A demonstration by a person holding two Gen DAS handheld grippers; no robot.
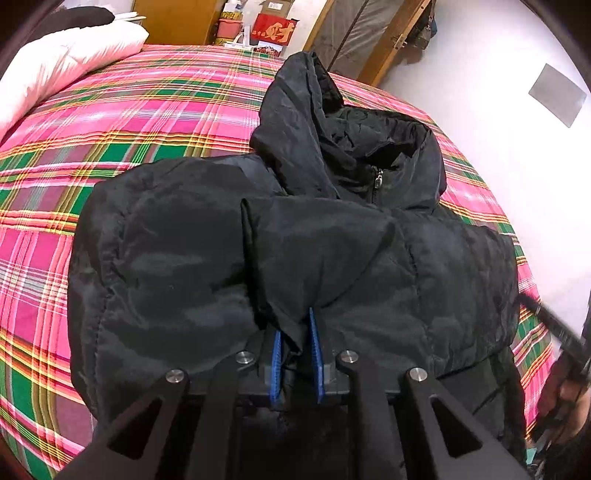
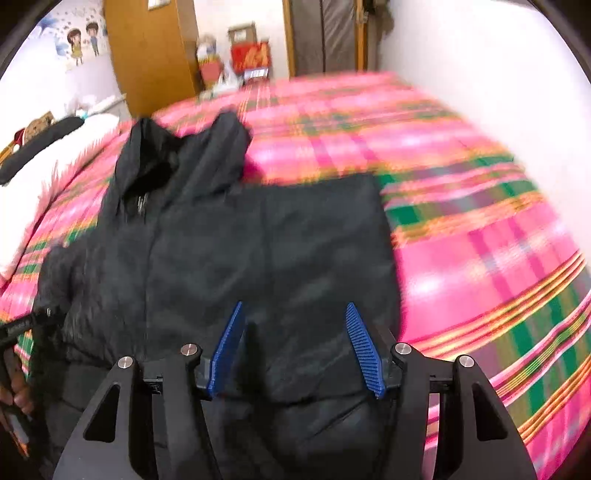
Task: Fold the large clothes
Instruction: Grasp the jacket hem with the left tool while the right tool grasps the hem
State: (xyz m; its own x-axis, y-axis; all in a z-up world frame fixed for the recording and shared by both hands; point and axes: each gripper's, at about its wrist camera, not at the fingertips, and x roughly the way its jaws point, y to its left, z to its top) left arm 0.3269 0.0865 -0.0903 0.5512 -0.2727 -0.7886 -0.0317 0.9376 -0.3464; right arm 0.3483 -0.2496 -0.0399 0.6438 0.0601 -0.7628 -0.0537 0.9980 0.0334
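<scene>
One black hooded jacket [image 1: 332, 236] lies on a bed covered by one pink, green and yellow plaid sheet [image 1: 122, 122]. In the left wrist view the jacket fills the near middle of the picture, its hood [image 1: 295, 99] pointing to the far side and its zipper pull [image 1: 377, 180] showing just below the collar. One sleeve [image 1: 177, 251] is folded across the front of the body, on the left.

The left gripper [image 1: 295, 350] has its two blue pads [image 1: 317, 354] drawn close together, clamped on a pinch of black jacket cloth that rises between them at the near edge of the folded part.

In the right wrist view, which is blurred, the same jacket [image 2: 236, 251] lies left of centre with bare plaid sheet [image 2: 480, 240] to its right. The right gripper [image 2: 295, 347] has its two blue pads [image 2: 364, 350] wide apart above the near part of the jacket; no cloth is gripped between them, and whether the tips touch the cloth cannot be told.

At the far left of the bed lies one white pillow [image 1: 62, 62] with a dark item on top of it. Beyond the bed stand one wooden cabinet [image 2: 147, 51], one red bag with a gold character [image 1: 274, 31], and a white wall [image 1: 498, 129] on the right. Two cartoon figures [image 2: 83, 40] are stuck on the far left wall.
</scene>
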